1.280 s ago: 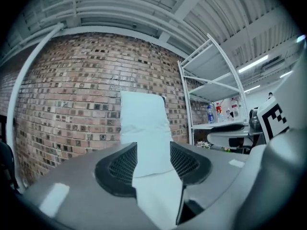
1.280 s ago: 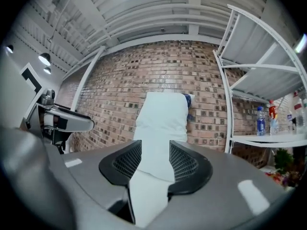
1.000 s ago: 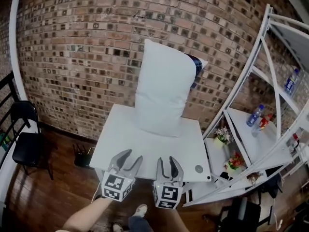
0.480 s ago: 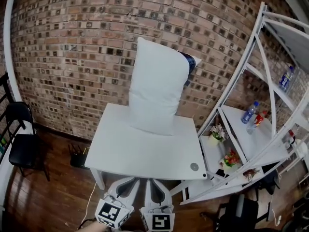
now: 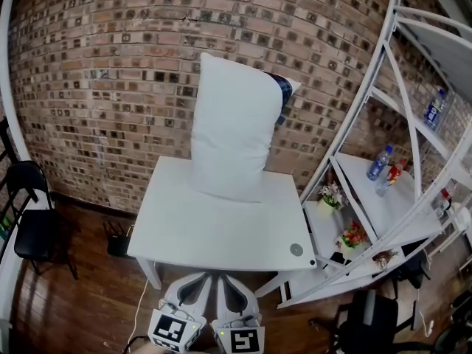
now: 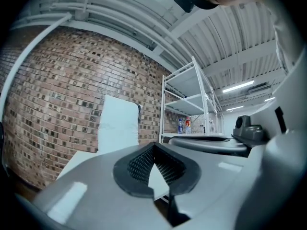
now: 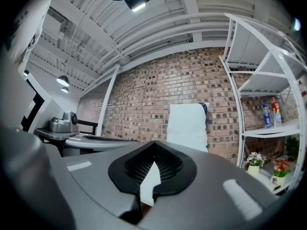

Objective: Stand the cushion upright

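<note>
The white cushion [image 5: 232,127] stands upright at the back of the white table [image 5: 206,234], leaning on the brick wall. A dark checked corner [image 5: 282,88] shows behind its top right. Both grippers are at the bottom of the head view, short of the table's front edge and well away from the cushion. My left gripper [image 5: 199,282] is shut with nothing between its jaws, which have just been closing. My right gripper [image 5: 229,283] is shut and empty too. The left gripper view shows the cushion [image 6: 117,123] far beyond the closed jaws [image 6: 154,145]; the right gripper view shows the cushion [image 7: 188,126] likewise beyond its jaws [image 7: 153,144].
A white metal shelf rack [image 5: 383,124] stands right of the table, with bottles [image 5: 377,164] and small flower pots [image 5: 352,236] on it. A black chair [image 5: 31,223] is at the left, and a dark device [image 5: 118,236] lies on the wooden floor.
Both grippers drew back from over the table's front edge to below it, and their jaws went from open to shut. The cushion kept its place.
</note>
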Tool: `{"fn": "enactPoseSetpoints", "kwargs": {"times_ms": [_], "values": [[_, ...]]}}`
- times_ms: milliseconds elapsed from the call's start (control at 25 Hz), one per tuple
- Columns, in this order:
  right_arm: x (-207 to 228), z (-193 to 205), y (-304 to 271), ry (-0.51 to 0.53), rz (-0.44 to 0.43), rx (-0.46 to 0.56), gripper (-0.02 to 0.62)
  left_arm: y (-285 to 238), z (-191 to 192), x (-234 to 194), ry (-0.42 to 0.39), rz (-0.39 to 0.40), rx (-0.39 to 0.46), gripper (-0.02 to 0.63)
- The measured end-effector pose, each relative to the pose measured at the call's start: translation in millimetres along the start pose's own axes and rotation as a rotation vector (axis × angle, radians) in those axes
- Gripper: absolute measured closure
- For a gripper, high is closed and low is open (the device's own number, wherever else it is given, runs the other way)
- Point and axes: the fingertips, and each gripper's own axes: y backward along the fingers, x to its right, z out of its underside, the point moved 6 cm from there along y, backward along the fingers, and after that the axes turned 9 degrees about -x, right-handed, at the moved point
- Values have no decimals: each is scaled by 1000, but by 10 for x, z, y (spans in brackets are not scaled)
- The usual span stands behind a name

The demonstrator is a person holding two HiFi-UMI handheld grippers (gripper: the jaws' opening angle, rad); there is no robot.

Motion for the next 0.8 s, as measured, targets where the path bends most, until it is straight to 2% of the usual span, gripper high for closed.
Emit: {"fn": "enactPoseSetpoints", "kwargs": {"times_ms": [200,320,640,800], "values": [[-34,51,-39,-20,-5,-10,595,-11,-38,-49,15,-7,5,606],[-37,100,-79,-27,-9,-20,595,-46,47,-106,28,-20,-30,606],[-9,151,-176,-44,2,-46,595,-122,90,-180,33,-9,-59,606],[-9,250,-251,-62,-12,-95,595,-203,156,-238,33,-14,-94,606]]}}
